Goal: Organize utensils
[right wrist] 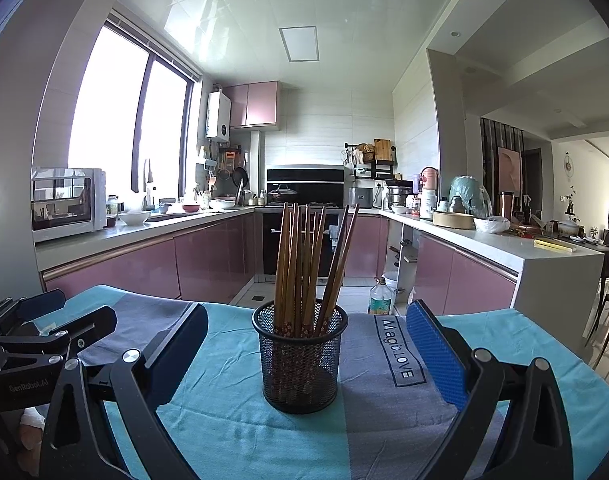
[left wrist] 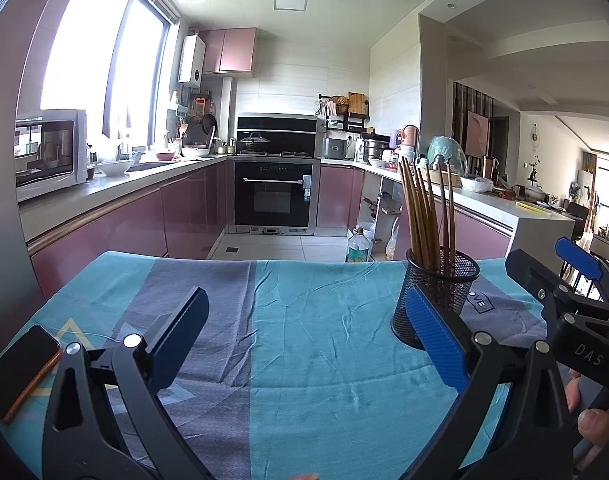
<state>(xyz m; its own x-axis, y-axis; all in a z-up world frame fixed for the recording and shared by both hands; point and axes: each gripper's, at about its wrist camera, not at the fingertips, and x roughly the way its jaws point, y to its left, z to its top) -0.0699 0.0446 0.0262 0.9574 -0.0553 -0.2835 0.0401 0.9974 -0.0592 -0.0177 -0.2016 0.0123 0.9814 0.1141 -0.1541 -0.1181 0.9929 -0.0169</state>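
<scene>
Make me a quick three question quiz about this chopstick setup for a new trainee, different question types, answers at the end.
1. True or false: the chopsticks lie flat on the cloth.
2. Which hand-held gripper faces the mesh cup head-on: A left, B right?
3. Fill in: a ____ lies at the cloth's left edge in the left wrist view.

Key: 1 false, they stand in the cup. 2 B. 3 phone.

Both low, kitchenward; shared holder.
</scene>
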